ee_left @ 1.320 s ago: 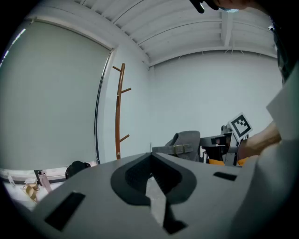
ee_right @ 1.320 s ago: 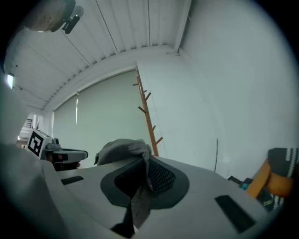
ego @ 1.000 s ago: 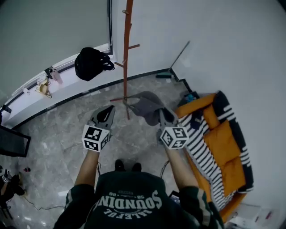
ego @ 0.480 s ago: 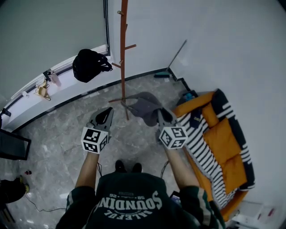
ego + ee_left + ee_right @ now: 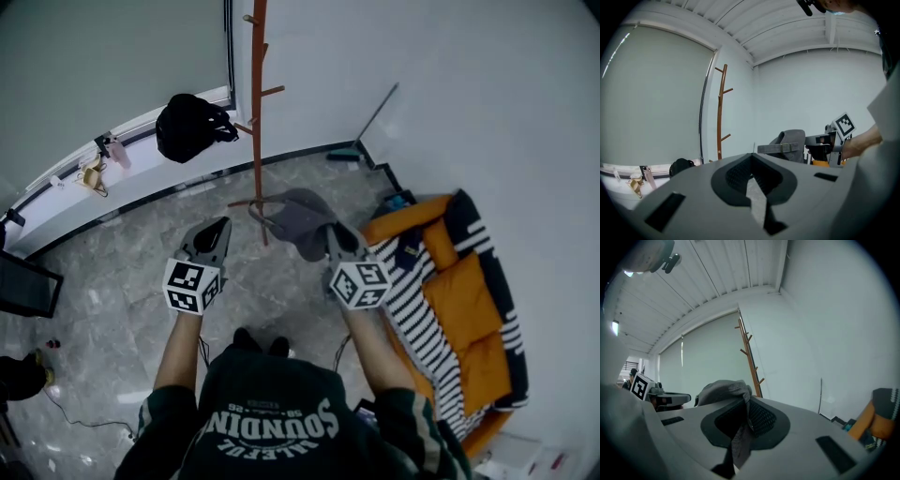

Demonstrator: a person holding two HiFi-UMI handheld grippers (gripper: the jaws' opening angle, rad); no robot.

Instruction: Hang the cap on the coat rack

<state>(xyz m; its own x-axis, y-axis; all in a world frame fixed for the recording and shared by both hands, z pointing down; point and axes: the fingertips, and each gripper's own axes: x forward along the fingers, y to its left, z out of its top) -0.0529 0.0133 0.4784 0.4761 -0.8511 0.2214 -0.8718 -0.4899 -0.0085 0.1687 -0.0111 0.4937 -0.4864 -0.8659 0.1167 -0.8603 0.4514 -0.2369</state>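
I had the right gripper [image 5: 747, 401] clamped on a fold of the grey cap [image 5: 298, 217]. Its jaws stood nearly together with the fabric pinched between them, so in the head view the cap hung out ahead of the tips at about 11 o'clock from that gripper. The left gripper [image 5: 751, 155] had its jaws closed on nothing and sat off at the cap's 9 o'clock, apart from it. What mattered for hanging was the coat rack [image 5: 257, 112]. Its brown pole stood upright just beyond the cap and ran off toward 12 o'clock in the head view, with short pegs [image 5: 273, 91] slanting up off both sides. From the cap the pole lay at roughly 11 o'clock, near, and I could not tell whether the cap's rim touched it. In the right gripper view the pole rose at 12 o'clock just behind the cap's crown. I judged from this that the right hand was the one to carry the cap, up and forward. Since the pegs angled upward, I reckoned the cap's open underside had to come down over one from above, not slide on sideways.
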